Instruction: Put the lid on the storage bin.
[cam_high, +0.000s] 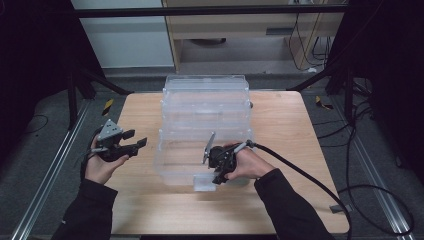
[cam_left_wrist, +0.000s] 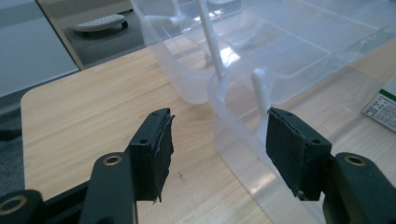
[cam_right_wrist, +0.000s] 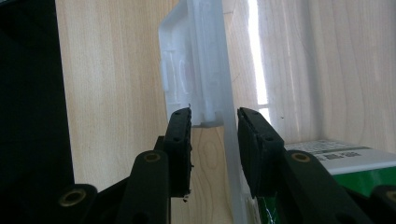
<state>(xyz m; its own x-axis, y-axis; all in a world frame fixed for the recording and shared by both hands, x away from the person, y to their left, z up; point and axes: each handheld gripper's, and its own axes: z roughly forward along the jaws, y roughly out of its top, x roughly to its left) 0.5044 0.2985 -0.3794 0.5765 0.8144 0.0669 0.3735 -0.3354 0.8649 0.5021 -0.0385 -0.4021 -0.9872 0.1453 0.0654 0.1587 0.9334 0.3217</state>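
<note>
Right gripper (cam_high: 218, 176) fingers grip the clear box's (cam_high: 205, 107) front wall by its latch (cam_right_wrist: 189, 65); left gripper (cam_high: 134, 139) fingers stand open, empty, above the tabletop (cam_high: 280, 125)

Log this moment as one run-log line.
left gripper: open, beside clear plastic storage box | right gripper: jaws astride its front latch | green-white carton: inside box

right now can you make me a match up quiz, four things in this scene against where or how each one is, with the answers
Things:
1. left gripper
2. right gripper
3. clear plastic bin
4. green and white box

States:
A. at the bin's near wall, latch between its jaws
B. lying inside the bin
C. open, above the bare wood left of the bin
D. in the middle of the wooden table

Pairs: 1-C, 2-A, 3-D, 4-B
</note>
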